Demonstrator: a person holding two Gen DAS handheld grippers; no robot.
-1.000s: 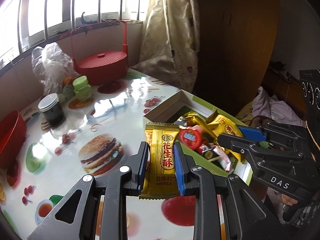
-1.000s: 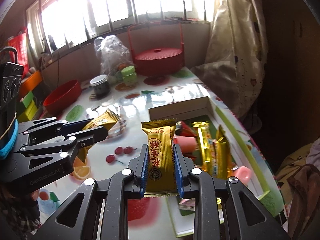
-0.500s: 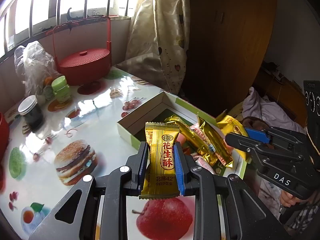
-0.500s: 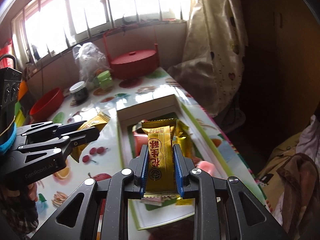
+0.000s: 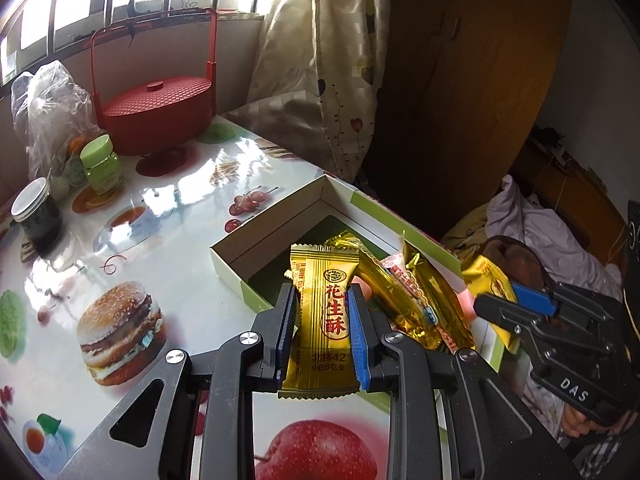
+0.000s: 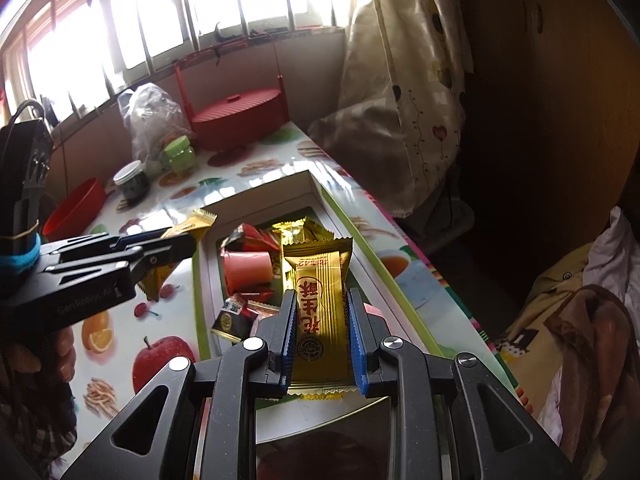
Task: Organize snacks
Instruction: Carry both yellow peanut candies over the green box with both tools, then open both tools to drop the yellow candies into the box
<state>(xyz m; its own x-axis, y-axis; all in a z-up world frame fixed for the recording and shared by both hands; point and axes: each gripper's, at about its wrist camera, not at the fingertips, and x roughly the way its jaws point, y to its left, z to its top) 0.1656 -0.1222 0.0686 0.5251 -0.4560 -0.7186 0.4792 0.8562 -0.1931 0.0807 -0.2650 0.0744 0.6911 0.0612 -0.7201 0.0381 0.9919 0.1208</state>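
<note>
The left gripper (image 5: pixel 323 320) is clamping a gold snack packet (image 5: pixel 322 320) between its blue-padded fingers (image 5: pixel 357 336), holding it upright with its red characters facing the camera. The packet is hanging over the near corner of an open white box (image 5: pixel 280 220) that is sitting on the glossy, food-printed tabletop (image 5: pixel 120 280). Gold and pink wrapped snacks (image 5: pixel 420 304) are lying piled inside the box. At the right, the right gripper (image 5: pixel 492 300) is pinching another gold packet (image 5: pixel 486 280) beside the box's far edge. Farther back, a red lidded basket (image 5: pixel 156 116), a green jar (image 5: pixel 100 164), a dark jar (image 5: pixel 36 216) and a clear plastic bag (image 5: pixel 48 108) are standing near the window.
</note>
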